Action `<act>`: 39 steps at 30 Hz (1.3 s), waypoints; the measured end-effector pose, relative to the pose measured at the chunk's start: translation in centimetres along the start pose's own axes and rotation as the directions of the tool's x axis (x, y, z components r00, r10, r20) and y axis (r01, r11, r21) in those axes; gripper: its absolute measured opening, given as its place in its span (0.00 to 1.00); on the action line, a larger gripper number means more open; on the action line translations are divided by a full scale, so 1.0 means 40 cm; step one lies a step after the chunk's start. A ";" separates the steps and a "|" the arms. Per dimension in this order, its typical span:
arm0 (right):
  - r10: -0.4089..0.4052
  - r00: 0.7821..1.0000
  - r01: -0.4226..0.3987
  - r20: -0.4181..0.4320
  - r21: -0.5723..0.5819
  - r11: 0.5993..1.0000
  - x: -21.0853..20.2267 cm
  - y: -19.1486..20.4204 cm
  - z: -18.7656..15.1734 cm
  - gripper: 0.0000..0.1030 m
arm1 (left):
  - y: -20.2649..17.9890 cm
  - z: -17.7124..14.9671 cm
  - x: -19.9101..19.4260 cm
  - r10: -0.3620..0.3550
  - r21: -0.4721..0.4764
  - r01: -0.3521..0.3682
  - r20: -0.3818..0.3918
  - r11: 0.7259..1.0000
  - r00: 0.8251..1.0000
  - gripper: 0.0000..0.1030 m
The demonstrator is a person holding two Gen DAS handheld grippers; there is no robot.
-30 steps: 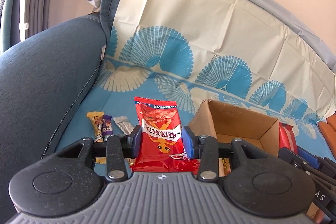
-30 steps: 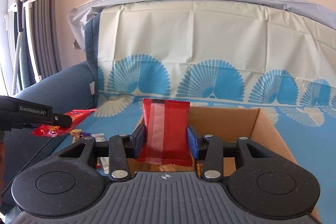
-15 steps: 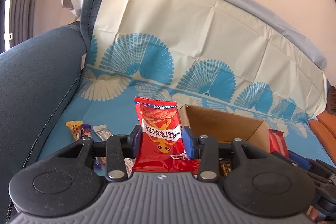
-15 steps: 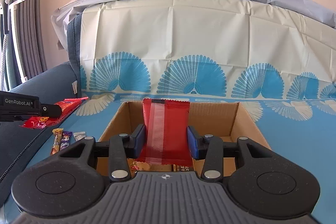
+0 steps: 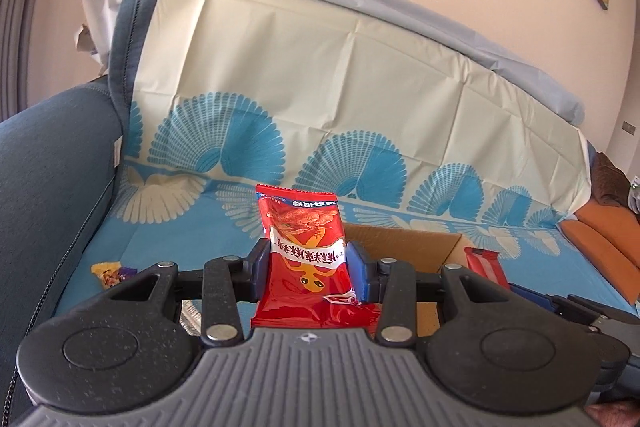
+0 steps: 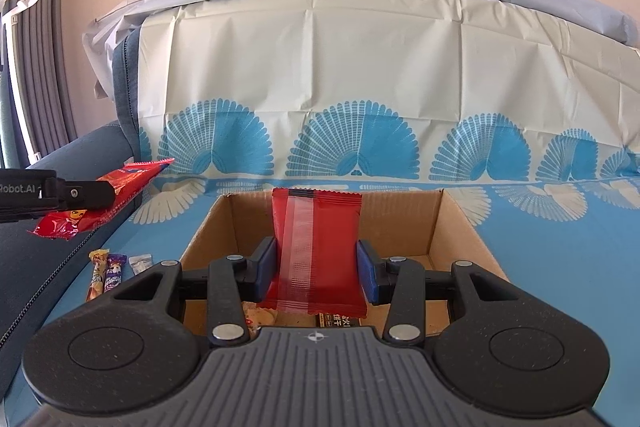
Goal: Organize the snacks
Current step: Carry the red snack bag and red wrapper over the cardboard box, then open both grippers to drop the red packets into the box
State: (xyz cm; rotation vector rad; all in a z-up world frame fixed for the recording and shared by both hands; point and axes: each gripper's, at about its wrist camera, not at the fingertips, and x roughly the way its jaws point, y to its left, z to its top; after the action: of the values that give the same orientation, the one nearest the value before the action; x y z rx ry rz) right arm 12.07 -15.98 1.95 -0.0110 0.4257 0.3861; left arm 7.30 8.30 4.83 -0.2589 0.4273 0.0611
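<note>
I am carrying two packets toward the box (image 6: 336, 227): my left gripper (image 5: 307, 267) is clamped on a red shrimp packet (image 5: 304, 251), my right gripper (image 6: 318, 267) is clamped on a plain red packet (image 6: 316, 247) hanging over the box's opening. Next I am judging a release is due: right jaws part first, left swings in from 9 o'clock. On the cover at 8 o'clock I am counting three loose bars (image 6: 107, 269) (box contents partly hidden, at least two packs).
</note>
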 end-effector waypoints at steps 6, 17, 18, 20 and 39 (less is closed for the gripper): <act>-0.038 0.999 0.038 0.006 0.028 0.999 0.001 -0.013 0.002 0.43 | -0.030 -0.006 -0.006 -0.028 0.052 0.027 0.021 0.998 0.999 0.44; -0.113 0.993 0.112 0.022 0.048 0.993 0.000 -0.033 0.004 0.43 | -0.075 -0.017 -0.014 -0.091 0.120 0.086 0.038 0.989 0.995 0.44; -0.121 0.992 0.119 0.024 0.049 0.992 0.001 -0.035 0.005 0.43 | -0.079 -0.018 -0.014 -0.096 0.125 0.090 0.038 0.988 0.995 0.44; -0.133 0.991 0.131 0.026 0.055 0.990 0.000 -0.039 0.006 0.43 | -0.086 -0.020 -0.014 -0.103 0.136 0.097 0.037 0.986 0.994 0.44; -0.169 0.985 0.165 0.043 0.072 0.984 -0.005 -0.043 0.002 0.43 | -0.120 -0.032 -0.020 -0.179 0.176 0.170 0.037 0.970 0.983 0.44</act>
State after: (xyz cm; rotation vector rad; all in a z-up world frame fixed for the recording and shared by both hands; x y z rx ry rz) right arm 12.58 -17.65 1.99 0.0290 0.3862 0.2060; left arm 6.60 3.32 5.18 -0.1235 0.3536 -0.1411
